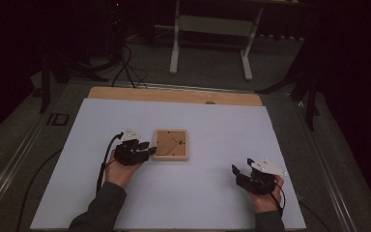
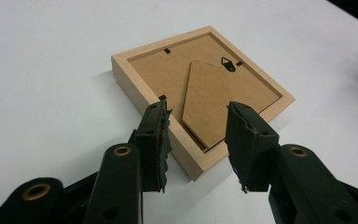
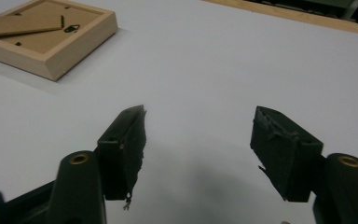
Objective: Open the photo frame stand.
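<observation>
Wooden picture frame [image 1: 171,144], pale and square, lies face down on the white worktop [image 1: 207,193], a little left of its middle and nearer the far edge than the near one. We treat the frame as a shallow tray: inside its raised rim sits a brown backing board [image 2: 168,77], and on that board lie a folded stand flap [image 2: 209,100] and a small black hanger [image 2: 228,64], with small black tabs at the inner rim. We see our left gripper [image 1: 145,150] just beside the frame's left side. In the left gripper view its jaws stand apart, one on each side of the frame's near corner, with the pads pressing on nothing; we cannot tell whether a pad touches the wood. We see our right gripper [image 1: 244,174] well apart from the frame, near the worktop's near right corner. Its jaws also stand apart, with bare white worktop between them, and the frame lies off toward the far left in the right gripper view.
</observation>
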The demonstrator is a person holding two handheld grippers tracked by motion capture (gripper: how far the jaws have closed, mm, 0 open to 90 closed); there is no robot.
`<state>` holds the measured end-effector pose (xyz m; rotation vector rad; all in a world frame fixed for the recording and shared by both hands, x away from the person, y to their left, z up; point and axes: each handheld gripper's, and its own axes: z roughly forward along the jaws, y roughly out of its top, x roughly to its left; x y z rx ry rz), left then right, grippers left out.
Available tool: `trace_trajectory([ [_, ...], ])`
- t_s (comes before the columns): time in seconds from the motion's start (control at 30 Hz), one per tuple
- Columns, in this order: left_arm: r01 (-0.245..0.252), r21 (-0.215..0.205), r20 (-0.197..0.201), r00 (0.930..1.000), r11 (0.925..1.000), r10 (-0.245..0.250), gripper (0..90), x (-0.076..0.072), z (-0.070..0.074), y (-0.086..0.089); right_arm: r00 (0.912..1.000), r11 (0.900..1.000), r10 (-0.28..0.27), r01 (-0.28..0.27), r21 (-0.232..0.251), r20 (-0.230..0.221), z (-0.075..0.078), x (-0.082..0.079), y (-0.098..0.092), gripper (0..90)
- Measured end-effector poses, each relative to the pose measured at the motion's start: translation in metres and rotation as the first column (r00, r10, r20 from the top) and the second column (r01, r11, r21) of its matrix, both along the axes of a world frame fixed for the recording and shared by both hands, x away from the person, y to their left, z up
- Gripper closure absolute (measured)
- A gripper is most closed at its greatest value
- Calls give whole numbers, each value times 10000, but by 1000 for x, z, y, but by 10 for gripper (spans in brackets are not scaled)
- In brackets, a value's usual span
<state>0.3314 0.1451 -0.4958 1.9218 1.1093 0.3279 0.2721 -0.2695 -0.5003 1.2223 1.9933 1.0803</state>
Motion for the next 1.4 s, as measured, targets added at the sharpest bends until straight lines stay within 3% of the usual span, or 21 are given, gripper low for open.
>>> trace_trajectory([
  [0.2, 20, -98, 163, 9999, 9999, -19, 593, -2, 3, 0, 9995, 9996, 295, -295, -8, 137, 4, -4, 12, 402],
  [0.4, 37, -154, 235, 9997, 9999, -34, 593, -3, 4, -1, 9911, 9909, 1322, -1325, 249, 130, 24, -6, 34, 523],
  [0.53, 148, 77, 263, 9995, 9999, -150, 593, -5, 3, -4, 9820, 9822, 1874, -1877, 112, 226, 33, -4, 51, 459],
  [0.73, 177, 192, 299, 9994, 9997, -183, 599, -7, 4, -5, 9787, 9789, 2045, -2045, -24, 185, 39, 8, 75, 494],
  [1.13, 136, 258, 326, 9994, 9996, -144, 602, -9, 5, -3, 9598, 9594, 2770, -2789, 423, 445, 32, 25, 100, 670],
  [1.4, 381, 408, 254, 9989, 9984, -392, 612, -9, 2, -9, 9519, 9498, 3062, -3061, 651, 83, 22, 38, 108, 787],
])
